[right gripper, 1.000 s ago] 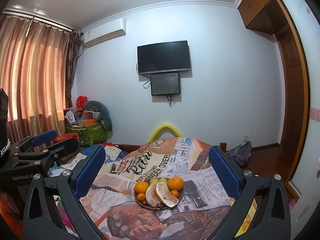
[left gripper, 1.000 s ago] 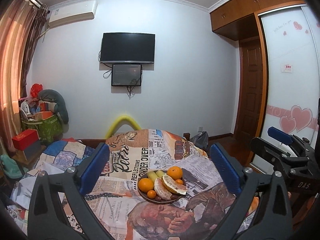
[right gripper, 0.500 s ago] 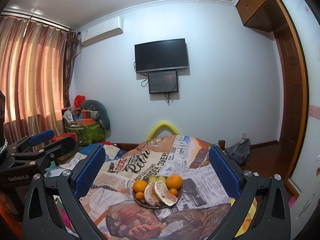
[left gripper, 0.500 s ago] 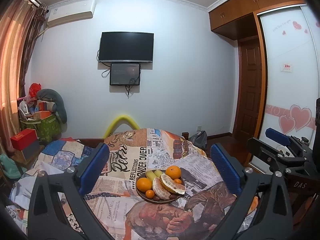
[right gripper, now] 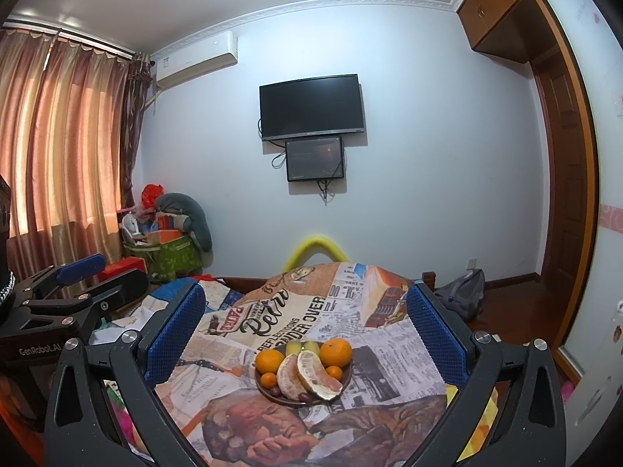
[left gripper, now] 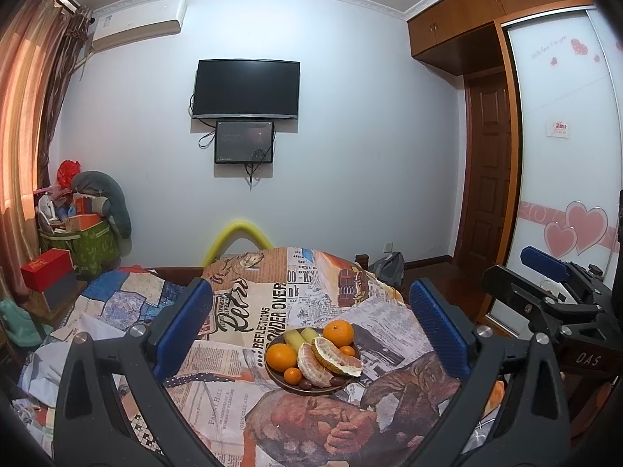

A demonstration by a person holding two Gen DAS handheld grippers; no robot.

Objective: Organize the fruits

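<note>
Round dark plate (left gripper: 290, 387) of smooth oranges (left gripper: 338, 332) and pithy peeled segments (left gripper: 311, 366), set on a newsprint-patterned cloth (left gripper: 249, 311). Left gripper (left gripper: 311, 327) and right gripper (right gripper: 305, 323) are held spread wide, grasping nothing.

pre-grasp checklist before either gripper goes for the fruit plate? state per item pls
1. Left gripper open, nothing held: ok.
2. Right gripper open, nothing held: ok.
3. Plate in both wrist views, between the fingers: ok.
4. Fruit all on the plate, none on the tablecloth: ok.
5. Peeled citrus segments lean on each other and on the oranges; stable when a neighbour is lifted: cannot tell.
6. Grippers apart from each other, side by side: ok.
</note>
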